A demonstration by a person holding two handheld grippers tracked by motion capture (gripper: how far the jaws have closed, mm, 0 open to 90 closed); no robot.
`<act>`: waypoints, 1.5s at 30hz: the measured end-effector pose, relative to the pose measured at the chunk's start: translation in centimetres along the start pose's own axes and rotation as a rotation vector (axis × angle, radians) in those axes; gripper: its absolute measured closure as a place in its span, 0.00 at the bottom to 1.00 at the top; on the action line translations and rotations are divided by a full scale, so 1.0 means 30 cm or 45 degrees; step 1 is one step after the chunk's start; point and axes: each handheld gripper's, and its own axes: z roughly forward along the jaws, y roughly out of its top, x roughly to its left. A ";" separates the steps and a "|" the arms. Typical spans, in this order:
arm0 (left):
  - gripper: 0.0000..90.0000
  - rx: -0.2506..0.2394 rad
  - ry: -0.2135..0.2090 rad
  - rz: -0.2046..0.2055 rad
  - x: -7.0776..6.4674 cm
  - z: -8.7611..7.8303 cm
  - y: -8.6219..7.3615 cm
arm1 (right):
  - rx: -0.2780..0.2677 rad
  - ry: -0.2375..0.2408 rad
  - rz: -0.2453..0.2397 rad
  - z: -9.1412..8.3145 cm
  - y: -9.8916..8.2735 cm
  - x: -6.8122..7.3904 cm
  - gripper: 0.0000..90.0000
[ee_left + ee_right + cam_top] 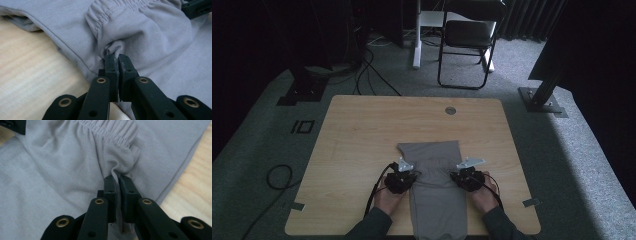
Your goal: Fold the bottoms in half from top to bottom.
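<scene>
I have a grey garment laid out on the wooden tabletop, near the edge closest to me, with part of it folded back so that its elastic waistband lies across the middle of the cloth. My left hand-held gripper sits at the garment's left edge and my right hand-held gripper at its right edge, the two well apart with the fabric between them.

In the left gripper view, my left hand-held gripper has its jaws pressed together on a small pinch of the grey garment, just below the gathered waistband; bare tabletop shows beside it. In the right gripper view, my right hand-held gripper is likewise clamped on a fold of the garment, right under the stitched elastic waistband, with a strip of tabletop at the side.

I can read no brand, label or writing on the cloth (the weave and stitching are plain). A folding chair stands on the carpet beyond the tabletop.
</scene>
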 end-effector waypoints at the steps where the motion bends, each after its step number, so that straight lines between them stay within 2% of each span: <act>1: 0.98 -0.002 0.008 0.000 0.005 0.005 0.006 | -0.003 -0.001 0.007 0.009 0.009 -0.009 0.93; 4: 0.98 -0.013 0.048 0.008 0.036 0.029 0.032 | -0.014 -0.011 0.032 0.035 0.035 -0.032 0.93; 11: 0.98 0.002 0.163 -0.012 0.154 0.091 0.124 | -0.013 -0.048 0.074 0.126 0.141 -0.074 0.93; 12: 0.98 0.002 0.163 -0.012 0.154 0.091 0.124 | -0.013 -0.048 0.074 0.126 0.141 -0.074 0.93; 13: 0.98 0.001 0.195 -0.012 0.197 0.114 0.155 | -0.014 -0.051 0.078 0.141 0.159 -0.081 0.93; 14: 0.97 -0.001 0.204 -0.012 0.214 0.122 0.165 | -0.018 -0.060 0.080 0.177 0.200 -0.101 0.93; 15: 0.97 -0.001 0.214 -0.012 0.229 0.130 0.175 | -0.018 -0.064 0.085 0.190 0.216 -0.111 0.93; 20: 0.97 0.000 0.272 -0.075 0.285 0.166 0.225 | -0.017 -0.059 0.119 0.250 0.287 -0.163 0.93; 22: 0.97 0.012 0.288 -0.101 0.294 0.173 0.240 | -0.026 -0.043 0.159 0.268 0.304 -0.185 0.93; 25: 0.97 0.020 0.273 -0.118 0.294 0.163 0.250 | -0.026 0.001 0.213 0.277 0.317 -0.212 0.93; 27: 0.97 -0.024 0.241 -0.104 0.285 0.122 0.256 | -0.022 -0.002 0.205 0.259 0.323 -0.211 0.94; 30: 0.97 -0.123 0.176 -0.101 0.268 0.029 0.275 | -0.084 0.004 0.187 0.191 0.328 -0.202 0.94; 33: 0.98 -0.188 0.137 -0.036 0.224 -0.063 0.289 | -0.167 0.012 0.173 0.095 0.332 -0.194 0.94; 35: 0.97 -0.206 0.117 0.001 0.195 -0.107 0.283 | -0.204 0.021 0.160 0.036 0.330 -0.178 0.94; 37: 0.97 -0.217 0.095 0.011 0.167 -0.136 0.256 | -0.204 0.026 0.124 -0.004 0.314 -0.150 0.94; 39: 0.97 -0.189 0.087 0.042 0.140 -0.146 0.214 | -0.201 0.033 0.086 -0.030 0.283 -0.115 0.94; 41: 0.97 -0.160 0.063 0.036 0.123 -0.136 0.159 | -0.187 0.053 0.057 -0.046 0.241 -0.080 0.94; 43: 0.97 -0.103 0.070 0.048 0.113 -0.106 0.105 | -0.155 0.088 0.058 -0.043 0.190 -0.048 0.94; 45: 0.97 -0.049 0.067 0.023 0.113 -0.067 0.058 | -0.110 0.103 0.047 -0.022 0.139 -0.015 0.94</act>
